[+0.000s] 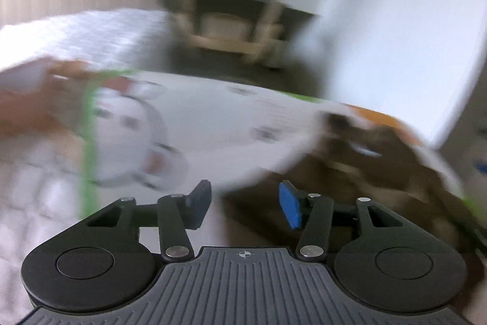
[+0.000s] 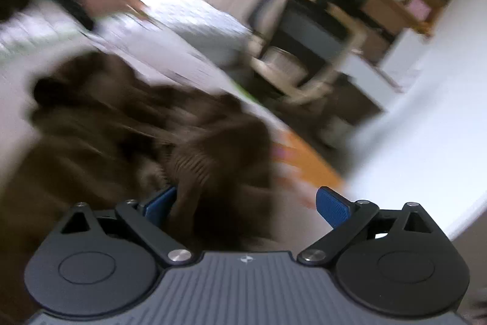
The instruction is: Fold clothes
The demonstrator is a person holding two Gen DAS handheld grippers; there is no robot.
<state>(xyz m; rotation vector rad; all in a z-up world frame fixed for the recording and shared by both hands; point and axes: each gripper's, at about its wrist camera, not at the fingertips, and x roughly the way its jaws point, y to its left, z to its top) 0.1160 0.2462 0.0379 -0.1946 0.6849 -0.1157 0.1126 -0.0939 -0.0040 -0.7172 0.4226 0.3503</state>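
The brown garment point(image 2: 121, 124) lies crumpled on the bed point(image 2: 188, 11). The right gripper point(image 2: 246, 203) is spread wide around a fold; the left gripper point(image 1: 245, 207) is apart, empty.

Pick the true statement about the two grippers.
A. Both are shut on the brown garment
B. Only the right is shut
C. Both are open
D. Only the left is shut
C: a clear gap separates the blue pads of the left gripper and of the right gripper, beside the brown garment.
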